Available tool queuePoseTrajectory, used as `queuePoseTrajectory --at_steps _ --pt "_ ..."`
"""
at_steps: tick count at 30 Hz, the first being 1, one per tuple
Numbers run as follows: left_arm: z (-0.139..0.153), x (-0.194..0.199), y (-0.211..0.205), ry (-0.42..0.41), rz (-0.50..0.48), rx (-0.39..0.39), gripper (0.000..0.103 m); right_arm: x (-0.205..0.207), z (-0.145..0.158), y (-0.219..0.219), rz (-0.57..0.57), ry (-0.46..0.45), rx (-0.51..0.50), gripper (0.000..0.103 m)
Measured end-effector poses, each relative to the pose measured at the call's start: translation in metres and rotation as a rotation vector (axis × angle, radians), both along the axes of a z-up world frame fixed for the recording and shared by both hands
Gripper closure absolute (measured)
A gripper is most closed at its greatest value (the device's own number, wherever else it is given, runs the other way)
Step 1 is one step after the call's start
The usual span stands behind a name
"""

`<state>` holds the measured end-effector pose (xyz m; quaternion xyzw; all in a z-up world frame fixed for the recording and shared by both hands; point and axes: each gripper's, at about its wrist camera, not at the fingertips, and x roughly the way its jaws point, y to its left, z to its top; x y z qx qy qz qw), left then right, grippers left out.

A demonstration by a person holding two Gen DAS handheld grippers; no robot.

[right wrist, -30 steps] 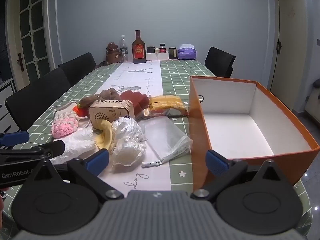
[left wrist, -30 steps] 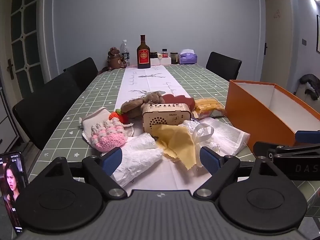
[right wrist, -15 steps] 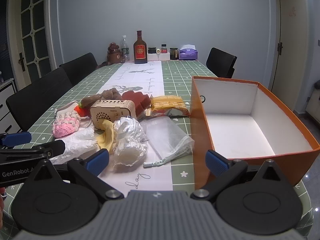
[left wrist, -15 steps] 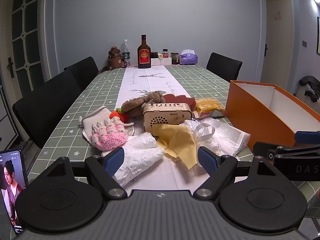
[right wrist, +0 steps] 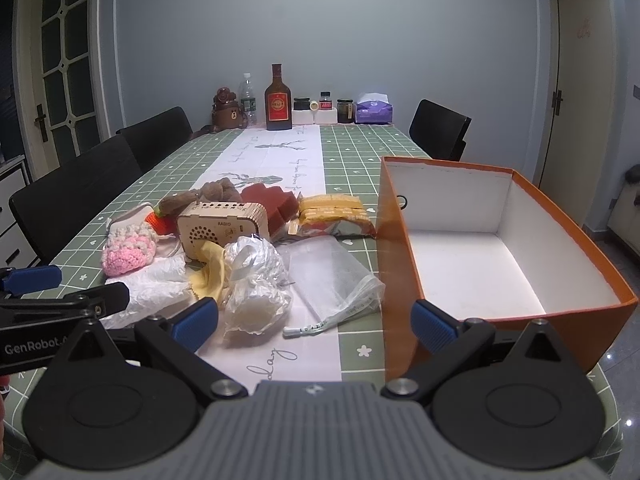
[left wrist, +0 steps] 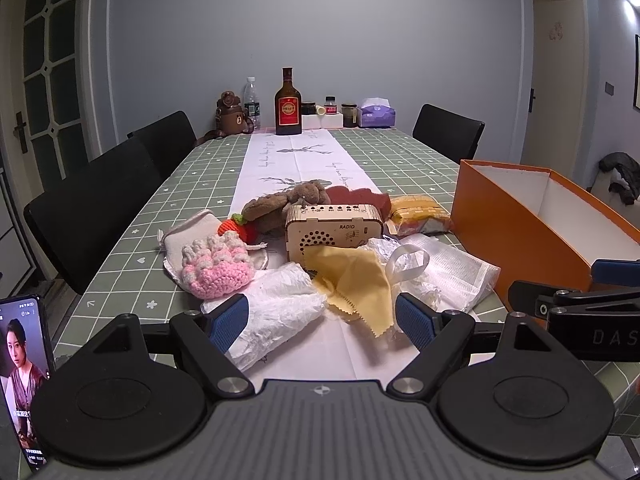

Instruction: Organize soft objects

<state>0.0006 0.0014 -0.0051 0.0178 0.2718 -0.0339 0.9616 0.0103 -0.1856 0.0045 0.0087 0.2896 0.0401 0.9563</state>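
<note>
A pile of soft things lies on the table: a pink knitted piece (left wrist: 216, 268), a crumpled white bag (left wrist: 280, 304), a yellow cloth (left wrist: 356, 280), a brown plush (left wrist: 280, 204), an orange crochet carrot (left wrist: 236, 228) and a clear mesh pouch (right wrist: 332, 276). A wooden radio (left wrist: 332, 228) stands among them. My left gripper (left wrist: 324, 320) is open, just short of the white bag and yellow cloth. My right gripper (right wrist: 316, 322) is open and empty, near a knotted clear bag (right wrist: 256, 280). An empty orange box (right wrist: 500, 264) stands to the right.
A dark red sponge (right wrist: 268, 200) and a yellow snack pack (right wrist: 332, 212) lie behind the pile. Bottles, jars and a tissue pack (left wrist: 376, 114) stand at the table's far end. Black chairs (left wrist: 100, 200) line the left side. A phone (left wrist: 20, 368) stands at the near left.
Both grippers have risen and drawn back slightly, so the table sits a little lower in view. Both stay open. Nothing on the table has moved.
</note>
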Motion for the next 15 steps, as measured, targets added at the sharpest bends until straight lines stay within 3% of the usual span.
queuePoseTrajectory --at_steps 15 --pt "0.0033 0.0042 -0.0013 -0.003 0.001 -0.003 0.005 0.0027 0.0008 -0.0035 -0.019 -0.006 -0.013 0.003"
